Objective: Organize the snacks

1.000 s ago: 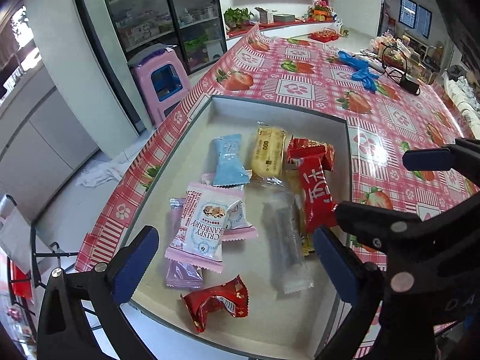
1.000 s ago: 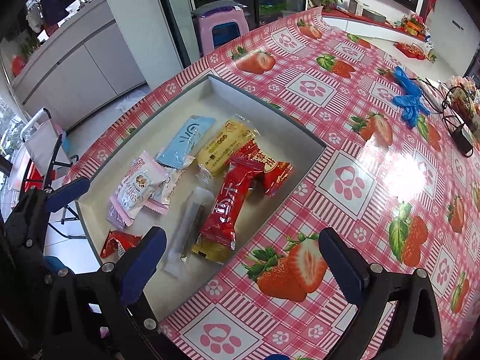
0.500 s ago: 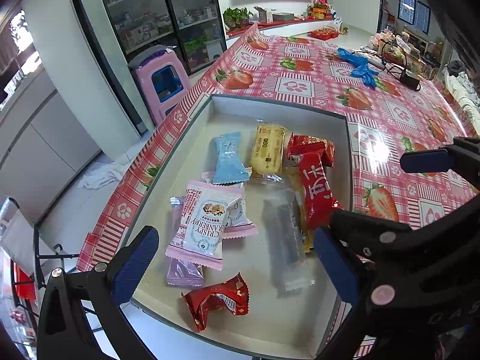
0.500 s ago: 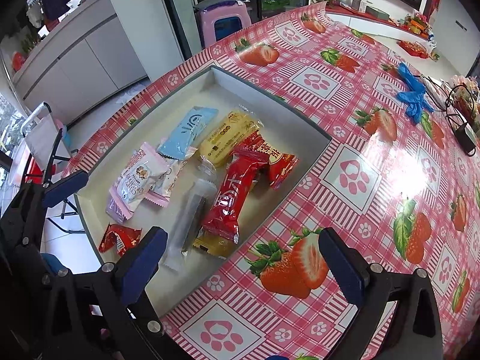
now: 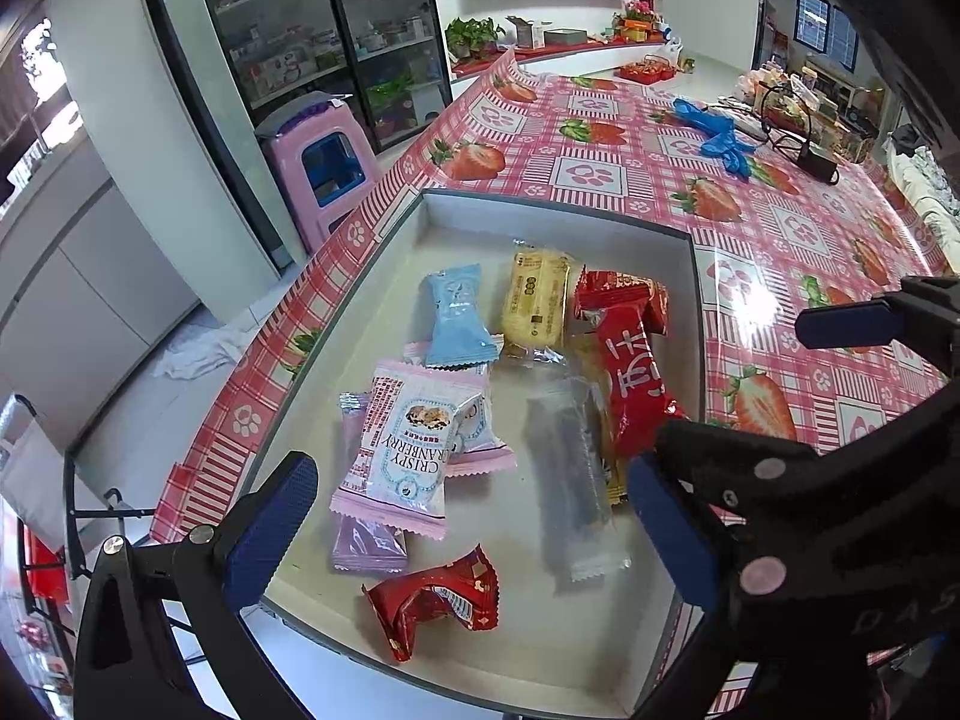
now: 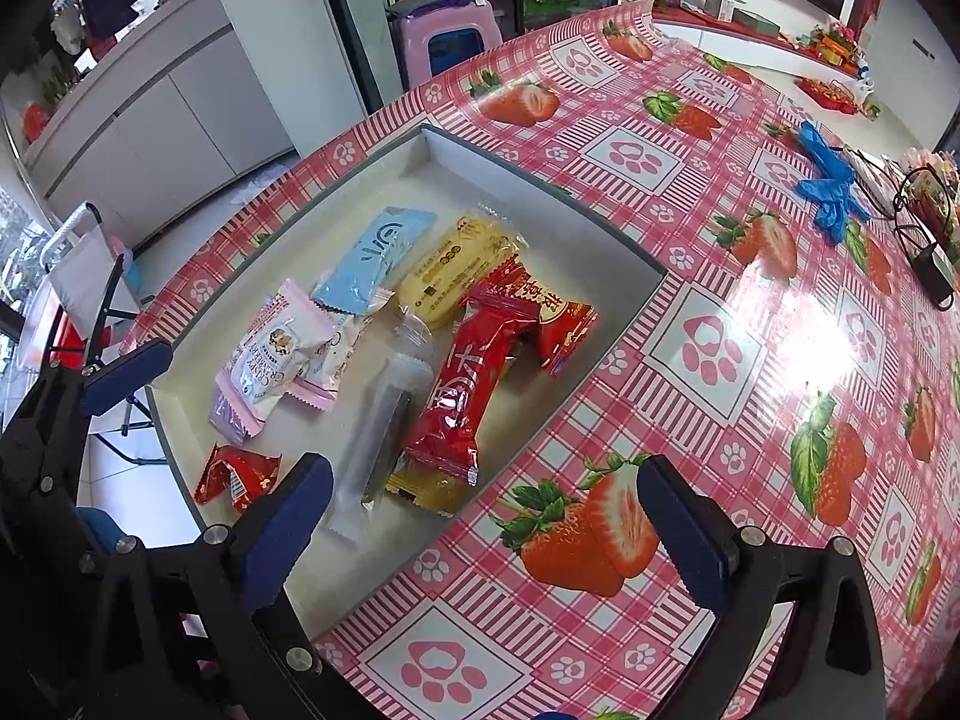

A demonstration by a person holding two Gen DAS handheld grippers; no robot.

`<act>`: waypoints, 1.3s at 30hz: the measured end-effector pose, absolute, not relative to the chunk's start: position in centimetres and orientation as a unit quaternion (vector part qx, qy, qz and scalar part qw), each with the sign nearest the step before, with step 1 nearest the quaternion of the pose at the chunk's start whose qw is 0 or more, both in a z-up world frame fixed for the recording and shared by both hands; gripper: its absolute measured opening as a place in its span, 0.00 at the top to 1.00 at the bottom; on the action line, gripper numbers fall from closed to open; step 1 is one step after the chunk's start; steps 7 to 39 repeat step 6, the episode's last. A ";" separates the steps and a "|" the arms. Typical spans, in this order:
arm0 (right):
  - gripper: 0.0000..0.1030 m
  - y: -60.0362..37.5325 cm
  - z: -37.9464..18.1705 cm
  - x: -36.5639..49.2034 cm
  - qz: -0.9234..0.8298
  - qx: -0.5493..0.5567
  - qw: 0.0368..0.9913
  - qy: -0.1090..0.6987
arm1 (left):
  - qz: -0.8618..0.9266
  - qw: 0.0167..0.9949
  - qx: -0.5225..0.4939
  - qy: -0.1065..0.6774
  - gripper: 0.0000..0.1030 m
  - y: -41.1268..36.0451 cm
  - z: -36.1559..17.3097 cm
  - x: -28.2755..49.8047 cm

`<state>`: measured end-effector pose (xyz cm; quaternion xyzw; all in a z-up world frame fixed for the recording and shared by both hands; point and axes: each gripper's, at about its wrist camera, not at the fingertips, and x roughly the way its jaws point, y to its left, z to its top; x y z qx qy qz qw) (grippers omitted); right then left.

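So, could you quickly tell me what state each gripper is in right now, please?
Left gripper: open, holding nothing, above the tray of snacks.
Right gripper: open, holding nothing, over the tray's near edge and the tablecloth.

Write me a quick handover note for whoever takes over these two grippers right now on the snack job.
Left gripper: open, empty, hovering over the near end of the tray.
Right gripper: open, empty, over the tray's near right edge and the strawberry tablecloth.
Snacks all lie loose in the tray: cranberry packet, blue packet, yellow packet, long red bar, clear-wrapped bar, small red wrapper.
Done: nothing gripped.
Left: which sorting is wanted is not shown.
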<state>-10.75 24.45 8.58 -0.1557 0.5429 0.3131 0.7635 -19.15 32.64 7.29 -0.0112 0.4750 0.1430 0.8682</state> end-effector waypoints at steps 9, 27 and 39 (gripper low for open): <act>0.01 24.5 8.6 -10.7 0.314 -0.157 0.764 0.542 | 0.142 0.868 -0.014 0.476 0.00 32.7 7.2 -19.2; 0.01 24.5 8.6 -10.7 0.314 -0.157 0.764 0.542 | 0.142 0.868 -0.014 0.476 0.00 32.7 7.2 -19.2; 0.01 24.5 8.6 -10.7 0.314 -0.157 0.764 0.542 | 0.142 0.868 -0.014 0.476 0.00 32.7 7.2 -19.2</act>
